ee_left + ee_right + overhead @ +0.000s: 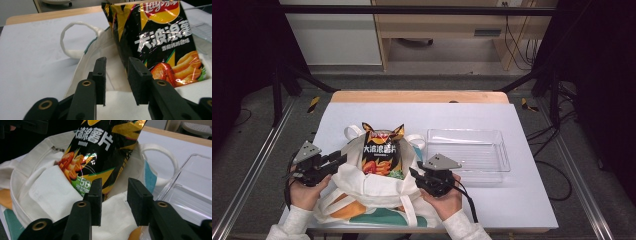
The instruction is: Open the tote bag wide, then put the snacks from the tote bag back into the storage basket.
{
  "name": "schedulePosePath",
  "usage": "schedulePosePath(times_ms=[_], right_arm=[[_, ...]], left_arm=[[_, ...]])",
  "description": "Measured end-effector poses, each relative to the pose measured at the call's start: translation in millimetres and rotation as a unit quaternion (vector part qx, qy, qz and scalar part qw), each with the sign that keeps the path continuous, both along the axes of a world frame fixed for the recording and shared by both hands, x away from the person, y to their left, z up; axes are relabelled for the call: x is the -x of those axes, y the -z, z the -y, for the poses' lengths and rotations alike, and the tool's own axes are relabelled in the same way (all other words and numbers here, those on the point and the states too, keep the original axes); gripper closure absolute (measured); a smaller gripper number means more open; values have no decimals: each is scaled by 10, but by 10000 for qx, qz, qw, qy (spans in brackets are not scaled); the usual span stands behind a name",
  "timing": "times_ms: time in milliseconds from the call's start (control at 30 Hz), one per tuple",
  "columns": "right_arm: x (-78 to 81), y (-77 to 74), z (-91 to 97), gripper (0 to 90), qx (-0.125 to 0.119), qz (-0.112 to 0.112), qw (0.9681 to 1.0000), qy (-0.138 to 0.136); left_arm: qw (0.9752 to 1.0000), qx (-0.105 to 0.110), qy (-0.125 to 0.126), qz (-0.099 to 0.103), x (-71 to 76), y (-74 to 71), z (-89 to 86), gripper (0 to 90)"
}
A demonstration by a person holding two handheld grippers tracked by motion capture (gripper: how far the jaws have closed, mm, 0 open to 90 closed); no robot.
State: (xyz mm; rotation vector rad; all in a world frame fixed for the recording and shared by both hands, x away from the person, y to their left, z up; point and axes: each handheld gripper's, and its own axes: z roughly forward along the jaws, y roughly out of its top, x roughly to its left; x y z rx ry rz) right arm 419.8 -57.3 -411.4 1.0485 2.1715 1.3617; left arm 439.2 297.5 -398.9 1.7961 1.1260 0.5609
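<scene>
A cream tote bag (372, 187) with orange and teal print lies open on the white table. A black chip bag (381, 152) sticks out of its mouth, leaning toward the far side. My left gripper (343, 159) is at the bag's left rim, jaws parted with nothing pressed between them. In the left gripper view the left gripper (117, 82) looks past the cloth rim at the chip bag (160, 42). My right gripper (414, 173) is at the bag's right rim, also open. In the right gripper view the right gripper (112, 202) hovers over the tote bag's cloth (42, 192), the chip bag (100, 152) beyond.
A clear plastic tray (467, 150) sits on the table to the right of the tote, close to my right gripper. The tote's looped handles (353, 131) lie toward the far side. The table's front edge runs just under the person's forearms.
</scene>
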Motion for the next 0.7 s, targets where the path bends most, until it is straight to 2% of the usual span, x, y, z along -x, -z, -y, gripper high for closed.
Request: schedulePosePath(times_ms=[100, 233, 300, 433, 700], right_arm=[[-14, -19, 15, 600, -70, 26, 10000, -6], [-39, -55, 24, 529, -168, 47, 9998, 0], [-52, -68, 26, 509, -189, 83, 9998, -12], [-76, -91, 31, 484, -235, 103, 9997, -10], [-117, -153, 39, 481, -301, 159, 9994, 19]], left_arm=[[10000, 42, 20, 36, 2, -19, 14, 621], [9997, 146, 48, 197, 17, -69, 46, 553], [9994, 137, 40, 310, 34, -100, 62, 530], [9992, 140, 38, 382, 44, -130, 78, 477], [9992, 142, -18, 380, 30, -180, 111, 424]])
